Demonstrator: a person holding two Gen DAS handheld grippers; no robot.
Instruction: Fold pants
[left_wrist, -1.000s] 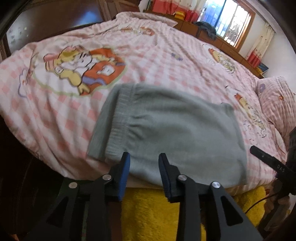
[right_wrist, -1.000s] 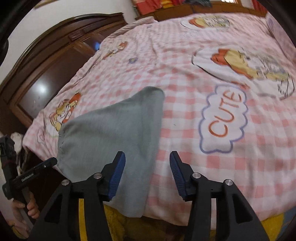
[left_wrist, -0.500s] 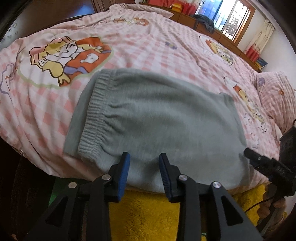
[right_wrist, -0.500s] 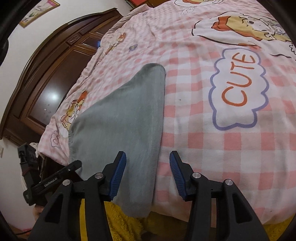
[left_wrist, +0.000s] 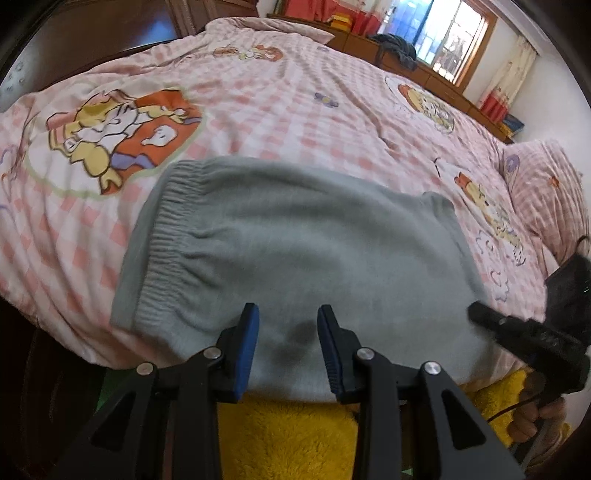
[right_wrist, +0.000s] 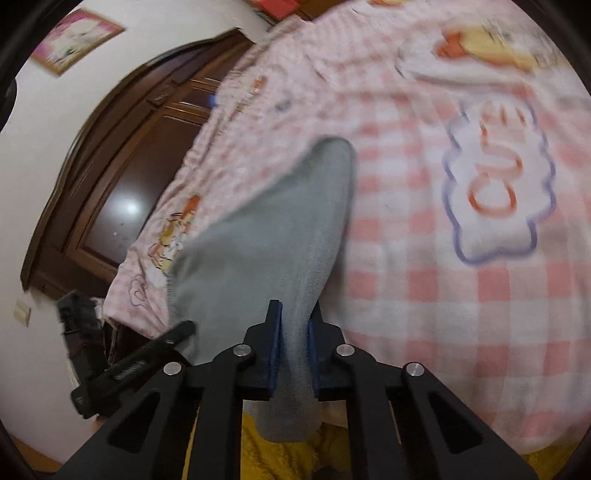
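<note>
Your right gripper (right_wrist: 293, 345) is clamped on the grey pants (right_wrist: 269, 251): the two blue pads (right_wrist: 275, 347) pinch a narrow ridge of fabric at the near edge, and the cloth below the pinch hangs down toward the yellow fleece (right_wrist: 280, 454). Your left gripper (left_wrist: 288, 345) stands with its jaws apart and nothing between them; its blue pads (left_wrist: 247, 343) hover over the near hem of the pants (left_wrist: 306, 258), and you cannot tell from this view whether they touch the fabric.

The pants lie folded flat at the near edge of the bed, the ribbed elastic waistband (left_wrist: 166, 236) to the left of your left gripper and the rest spreading rightward toward your right gripper (left_wrist: 517, 332), which shows at the right edge of the left wrist view. From the right wrist view the grey cloth runs up and away from the pinch, tapering to a rounded end, and your left gripper (right_wrist: 147, 358) shows dark at lower left.

Under it all is a pink-and-white checked bedspread (left_wrist: 280, 110) printed with cartoon figures and a cloud reading "CUTE" (right_wrist: 495, 184). A dark wooden wardrobe (right_wrist: 122, 177) stands beyond the bed, a framed picture (right_wrist: 75, 40) hangs on the white wall, and a window (left_wrist: 458, 40) lights the far side. The right wrist view is blurred.
</note>
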